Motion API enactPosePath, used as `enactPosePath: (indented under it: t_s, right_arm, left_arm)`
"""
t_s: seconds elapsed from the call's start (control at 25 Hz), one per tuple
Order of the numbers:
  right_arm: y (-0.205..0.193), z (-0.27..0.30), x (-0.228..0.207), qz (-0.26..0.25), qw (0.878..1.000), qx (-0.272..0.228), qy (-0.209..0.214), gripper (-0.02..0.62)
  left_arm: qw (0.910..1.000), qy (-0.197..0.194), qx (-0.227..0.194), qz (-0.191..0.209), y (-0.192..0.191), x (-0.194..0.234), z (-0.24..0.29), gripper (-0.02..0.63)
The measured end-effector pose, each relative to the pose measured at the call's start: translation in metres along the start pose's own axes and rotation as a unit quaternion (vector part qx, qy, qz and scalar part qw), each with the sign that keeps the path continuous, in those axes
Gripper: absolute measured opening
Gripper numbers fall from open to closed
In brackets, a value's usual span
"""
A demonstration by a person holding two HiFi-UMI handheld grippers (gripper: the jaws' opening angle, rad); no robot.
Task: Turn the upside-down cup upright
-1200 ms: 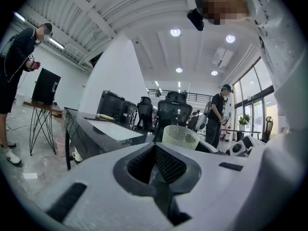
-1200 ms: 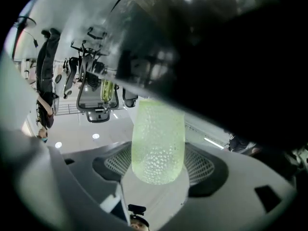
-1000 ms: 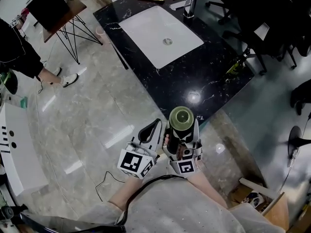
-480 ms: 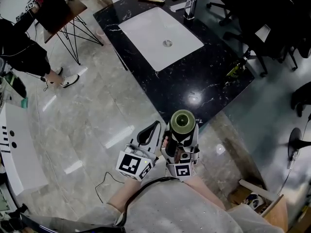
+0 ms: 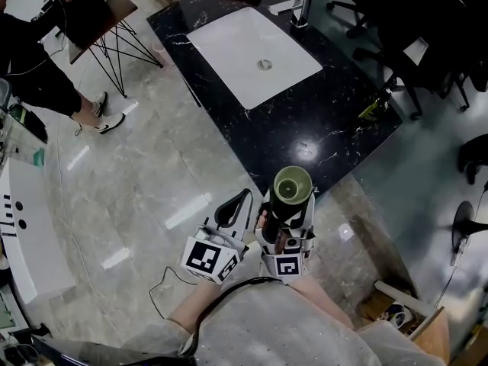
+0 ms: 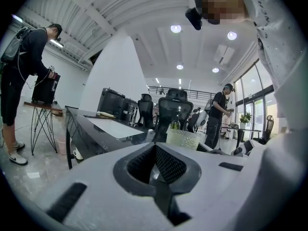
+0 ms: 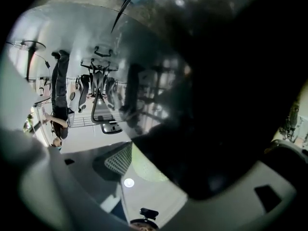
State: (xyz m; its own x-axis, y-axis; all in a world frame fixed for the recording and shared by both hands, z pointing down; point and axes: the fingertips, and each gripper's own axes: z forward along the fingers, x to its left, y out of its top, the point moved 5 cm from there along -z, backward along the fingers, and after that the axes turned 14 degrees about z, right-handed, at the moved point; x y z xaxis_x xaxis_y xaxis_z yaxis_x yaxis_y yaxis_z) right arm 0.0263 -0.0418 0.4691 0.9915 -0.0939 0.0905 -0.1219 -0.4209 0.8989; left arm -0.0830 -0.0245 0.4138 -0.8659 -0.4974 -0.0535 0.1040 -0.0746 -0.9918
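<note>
The cup (image 5: pixel 293 183), pale green with a dotted wall, is pinched between the jaws of the right gripper (image 5: pixel 288 213) near the black counter (image 5: pixel 320 128), one round end turned upward. The left gripper (image 5: pixel 235 207) is held alongside, jaws pressed together on nothing.

I see grey marble floor (image 5: pixel 152 174), black surface (image 5: pixel 320 128) with white sink (image 5: pixel 229 44), office chairs (image 5: pixel 396 21) beyond, side table (image 5: pixel 122 10) far left, ceiling lights (image 6: pixel 175 28) on, windows (image 6: pixel 250 95) right.
</note>
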Motion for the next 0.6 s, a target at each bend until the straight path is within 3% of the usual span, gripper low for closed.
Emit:
enactPosePath:
  t_s: [0.4, 0.6]
  right_arm:
    - [0.0045, -0.0010, 0.0018, -0.017, 1.000, -0.004, 0.002, 0.324]
    - [0.0036, -0.0001, 0.0037, -0.025, 1.000, 0.008, 0.000, 0.356]
  left_arm:
    - [1.0000, -0.004, 0.003, -0.001, -0.0012, -0.0018, -0.0031, 0.008]
    - [0.9999, -0.010, 0.004, -0.004, -0.0037, -0.0039, -0.0050, 0.006]
